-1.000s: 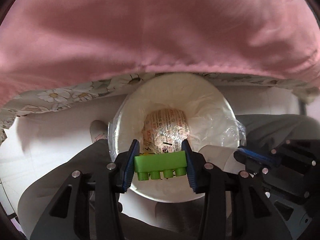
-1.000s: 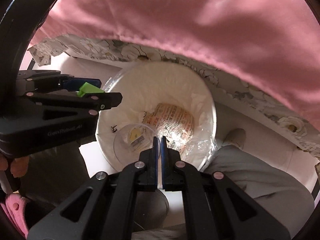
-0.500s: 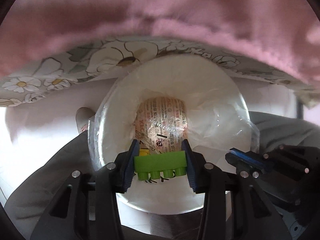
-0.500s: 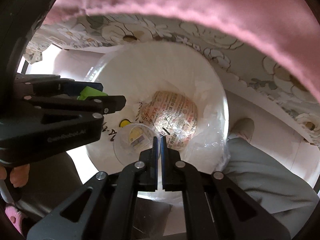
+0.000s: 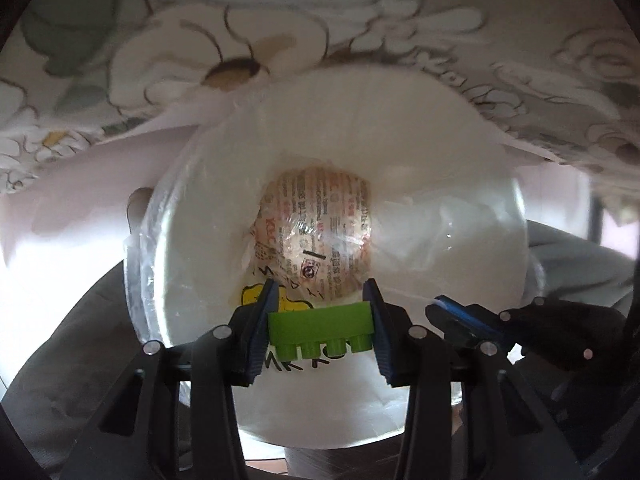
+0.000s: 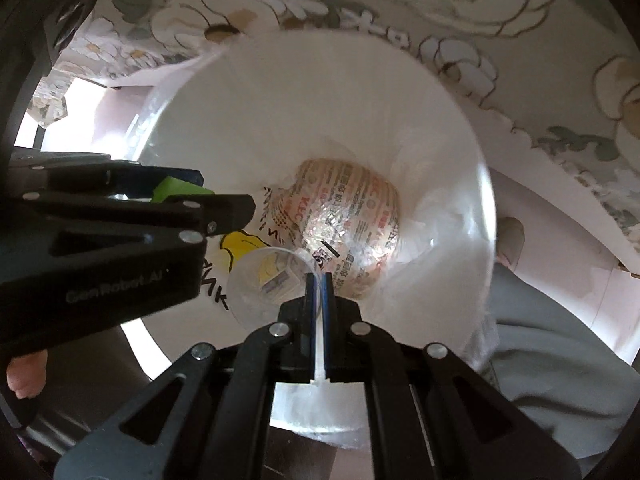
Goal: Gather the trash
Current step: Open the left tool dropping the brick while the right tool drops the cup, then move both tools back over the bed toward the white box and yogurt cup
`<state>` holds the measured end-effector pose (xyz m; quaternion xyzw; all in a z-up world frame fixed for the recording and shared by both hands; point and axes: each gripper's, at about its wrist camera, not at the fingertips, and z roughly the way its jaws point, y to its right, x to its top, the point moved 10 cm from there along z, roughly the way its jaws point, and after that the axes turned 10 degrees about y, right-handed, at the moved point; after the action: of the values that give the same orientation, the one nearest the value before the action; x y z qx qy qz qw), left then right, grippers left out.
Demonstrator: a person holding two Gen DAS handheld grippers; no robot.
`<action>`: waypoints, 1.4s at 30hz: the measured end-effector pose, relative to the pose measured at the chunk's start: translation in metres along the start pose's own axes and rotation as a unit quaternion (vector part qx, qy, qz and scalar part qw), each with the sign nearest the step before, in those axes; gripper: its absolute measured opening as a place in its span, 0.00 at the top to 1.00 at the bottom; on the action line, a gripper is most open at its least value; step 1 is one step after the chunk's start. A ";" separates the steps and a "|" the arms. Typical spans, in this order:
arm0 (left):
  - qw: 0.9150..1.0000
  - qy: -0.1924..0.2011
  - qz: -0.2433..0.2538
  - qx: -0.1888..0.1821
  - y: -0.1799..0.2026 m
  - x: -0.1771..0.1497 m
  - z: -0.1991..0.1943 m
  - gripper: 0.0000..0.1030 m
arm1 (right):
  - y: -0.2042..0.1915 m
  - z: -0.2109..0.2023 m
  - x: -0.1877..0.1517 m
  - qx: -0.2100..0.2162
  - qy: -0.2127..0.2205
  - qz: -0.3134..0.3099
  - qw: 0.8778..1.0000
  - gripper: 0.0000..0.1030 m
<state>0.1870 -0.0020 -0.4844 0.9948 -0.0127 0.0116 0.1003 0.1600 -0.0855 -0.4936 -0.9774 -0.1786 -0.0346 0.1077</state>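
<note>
A white bin (image 5: 192, 280) lined with a clear bag lies straight below both grippers. A crumpled printed wrapper (image 5: 316, 228) rests at its bottom. My left gripper (image 5: 321, 286) is shut on a green toy brick (image 5: 320, 326), studs facing the camera, held over the bin's mouth. In the right wrist view my right gripper (image 6: 319, 280) is shut on the rim of a clear plastic cup (image 6: 264, 284), which hangs to its left over the bin (image 6: 440, 160). The left gripper (image 6: 200, 200) with the brick (image 6: 176, 190) reaches in from the left there.
A floral cloth (image 5: 240, 40) hangs over the bin's far side. A person's grey trouser leg (image 6: 540, 340) and foot (image 6: 510, 240) lie right of the bin. A hand (image 6: 24, 372) shows at the lower left.
Both grippers have sunk toward the bin, which now fills more of each view. The pink cloth has slid out of view at the top. Both grips are unchanged.
</note>
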 end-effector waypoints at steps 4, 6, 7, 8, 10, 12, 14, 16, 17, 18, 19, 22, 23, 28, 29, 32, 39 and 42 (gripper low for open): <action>1.000 -0.012 0.000 0.003 -0.002 -0.001 0.009 0.55 | -0.006 0.007 -0.001 -0.002 -0.004 -0.015 1.000 0.96; 1.000 -0.015 -0.003 0.007 -0.004 -0.001 0.011 0.55 | -0.003 0.011 0.000 -0.005 -0.002 -0.012 1.000 0.96; 1.000 -0.018 -0.005 0.009 -0.005 -0.001 0.013 0.55 | -0.001 0.013 -0.001 -0.005 -0.004 -0.010 1.000 0.95; 1.000 -0.021 -0.007 0.009 -0.006 -0.002 0.013 0.55 | 0.001 0.016 -0.002 -0.004 -0.009 -0.004 1.000 0.95; 1.000 -0.024 -0.009 0.010 -0.006 -0.003 0.019 0.53 | 0.005 0.019 -0.001 -0.006 -0.013 0.006 1.000 0.92; 0.999 -0.026 -0.012 0.015 -0.007 -0.004 0.019 0.45 | 0.007 0.021 -0.003 -0.002 -0.022 0.015 1.000 0.75; 0.999 -0.026 -0.015 0.014 -0.006 -0.004 0.021 0.41 | 0.012 0.021 -0.002 -0.015 -0.020 0.018 1.000 0.59; 0.999 -0.027 -0.016 0.014 -0.006 -0.005 0.021 0.41 | 0.011 0.020 -0.002 -0.011 -0.014 0.017 1.000 0.58; 0.999 -0.028 -0.016 0.014 -0.006 -0.006 0.021 0.41 | 0.010 0.019 -0.001 -0.009 -0.014 0.016 1.000 0.58; 0.999 -0.029 -0.017 0.014 -0.006 -0.007 0.020 0.41 | 0.009 0.019 -0.001 -0.012 -0.013 0.013 1.000 0.58; 0.999 -0.032 -0.018 0.012 -0.006 -0.009 0.020 0.41 | 0.008 0.018 -0.002 -0.013 -0.013 0.012 1.000 0.58; 0.999 -0.037 -0.023 0.005 -0.006 -0.015 0.016 0.40 | 0.005 0.015 -0.003 -0.012 -0.015 0.008 1.000 0.58; 0.999 -0.038 -0.025 0.006 -0.006 -0.018 0.015 0.39 | 0.004 0.014 -0.004 -0.013 -0.014 0.006 1.000 0.58; 0.999 -0.031 -0.023 0.017 -0.009 -0.032 0.007 0.34 | -0.001 0.007 -0.016 -0.018 -0.020 -0.001 1.000 0.58; 0.999 -0.030 -0.022 0.019 -0.009 -0.036 0.005 0.34 | -0.002 0.005 -0.019 -0.020 -0.021 -0.002 1.000 0.58; 0.999 -0.020 -0.020 0.025 -0.011 -0.042 -0.006 0.34 | -0.005 -0.005 -0.022 -0.023 -0.010 -0.004 1.000 0.58; 0.998 0.051 0.004 0.047 -0.008 -0.037 -0.060 0.33 | -0.002 -0.062 -0.008 -0.029 0.059 0.012 0.998 0.47; 0.994 0.096 0.013 0.053 -0.005 -0.025 -0.099 0.30 | 0.003 -0.098 0.005 -0.034 0.097 0.014 0.995 0.47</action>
<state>0.1598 0.0236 -0.3890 0.9928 -0.0149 0.1085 0.0480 0.1629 -0.1082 -0.3980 -0.9749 -0.1521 -0.1342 0.0918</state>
